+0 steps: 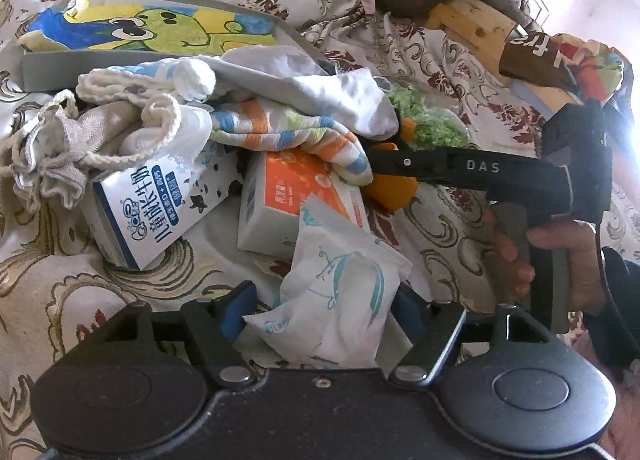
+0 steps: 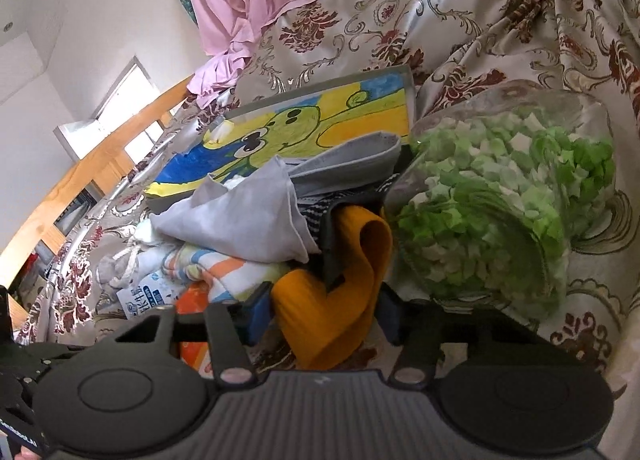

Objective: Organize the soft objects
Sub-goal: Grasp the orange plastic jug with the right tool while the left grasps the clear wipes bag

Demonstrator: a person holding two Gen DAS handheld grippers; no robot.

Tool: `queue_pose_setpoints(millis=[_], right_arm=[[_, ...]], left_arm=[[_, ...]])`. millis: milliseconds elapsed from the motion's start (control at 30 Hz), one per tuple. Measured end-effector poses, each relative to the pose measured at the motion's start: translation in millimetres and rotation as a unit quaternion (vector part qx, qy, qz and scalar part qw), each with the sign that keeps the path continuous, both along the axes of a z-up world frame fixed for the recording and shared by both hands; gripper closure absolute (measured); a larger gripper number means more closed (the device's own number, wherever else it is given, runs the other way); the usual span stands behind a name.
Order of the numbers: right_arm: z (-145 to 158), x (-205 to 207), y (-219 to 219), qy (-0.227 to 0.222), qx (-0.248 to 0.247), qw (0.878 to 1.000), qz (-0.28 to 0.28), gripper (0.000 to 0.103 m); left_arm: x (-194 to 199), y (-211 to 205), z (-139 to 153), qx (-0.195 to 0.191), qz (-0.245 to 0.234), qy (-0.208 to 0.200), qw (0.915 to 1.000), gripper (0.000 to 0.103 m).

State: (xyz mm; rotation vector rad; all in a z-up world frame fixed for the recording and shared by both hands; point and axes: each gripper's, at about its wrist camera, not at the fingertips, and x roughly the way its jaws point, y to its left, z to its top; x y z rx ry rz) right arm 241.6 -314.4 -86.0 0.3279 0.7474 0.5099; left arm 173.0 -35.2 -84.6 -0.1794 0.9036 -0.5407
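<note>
The left gripper (image 1: 320,312) has a white tissue pack (image 1: 340,300) with teal leaf prints sitting between its blue pads (image 1: 236,310). The pack fills the gap and the near pad lies against its lower corner, though the far pad is mostly hidden behind it, so I cannot tell for sure whether both pads press on it. The jaws stand fairly wide around it. This gripper points down at a slant toward the heap on the flowered bedspread (image 1: 52,292).

The right gripper (image 2: 320,312) has a mustard-yellow cloth (image 2: 332,300) folded between its blue pads (image 2: 260,310). The cloth bulges up through the gap and both pads sit against its sides, the jaws drawn in to a middling width on it. From the left wrist view, this gripper reaches in from the right, its black finger lying nearly level across the heap, and a person's hand (image 1: 560,260) grips its handle.

Just past the yellow cloth lie a grey cloth (image 2: 248,220), a striped towel (image 1: 288,132) and a milk carton (image 1: 160,212). An orange box (image 1: 296,196) sits beside the carton. A clear bag of green bits (image 2: 508,200) lies right of the yellow cloth, and a frog picture (image 2: 304,132) lies behind the heap.
</note>
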Motion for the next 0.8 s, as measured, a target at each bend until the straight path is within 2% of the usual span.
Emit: queue_pose_setpoints(millis=[100, 233, 533, 800], right_arm=[[1, 0, 0, 0.007, 0.004, 1.000, -0.005, 0.057], [1, -4, 1, 0.018, -0.001, 1.000, -0.011, 0.062], [9, -32, 12, 0.042, -0.030, 0.999, 0.006, 0.063], [16, -56, 23, 0.060, -0.021, 0.998, 0.011, 0.063]], left_arm=[[-2, -1, 0, -0.002, -0.004, -0.001, 1.0000, 0.031], [-4, 0, 2, -0.013, -0.003, -0.001, 0.9999, 0.032], [-14, 0, 9, -0.028, 0.010, -0.016, 0.9994, 0.033], [-26, 11, 24, -0.053, 0.045, -0.032, 0.9971, 0.033]])
